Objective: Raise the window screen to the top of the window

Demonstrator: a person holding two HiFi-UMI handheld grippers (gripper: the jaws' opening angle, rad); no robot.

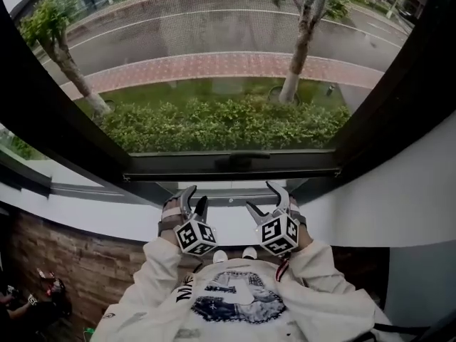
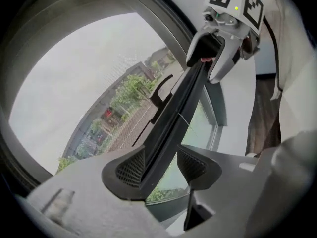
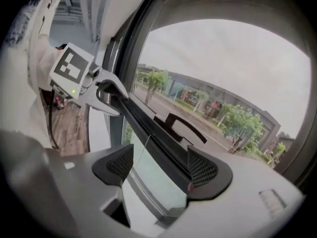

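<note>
The window screen's dark bottom bar (image 1: 228, 168) lies low, just above the white sill (image 1: 228, 189), with a small black handle (image 1: 241, 161) at its middle. Grey mesh (image 1: 214, 20) covers the pane above it. My left gripper (image 1: 194, 199) and right gripper (image 1: 263, 198) sit side by side just under the bar, both open. In the left gripper view the bar (image 2: 173, 123) runs up between the spread jaws of my left gripper (image 2: 161, 165), close to the left pad (image 2: 130, 168). In the right gripper view the bar (image 3: 148, 133) passes my right gripper (image 3: 161, 167) close to the right pad (image 3: 200, 170).
Dark window frame posts (image 1: 50, 112) slant up on both sides. A wood-panelled wall (image 1: 78, 262) lies below the sill at left. White wall (image 1: 399, 198) stands at right. Trees, a hedge and a road lie outside.
</note>
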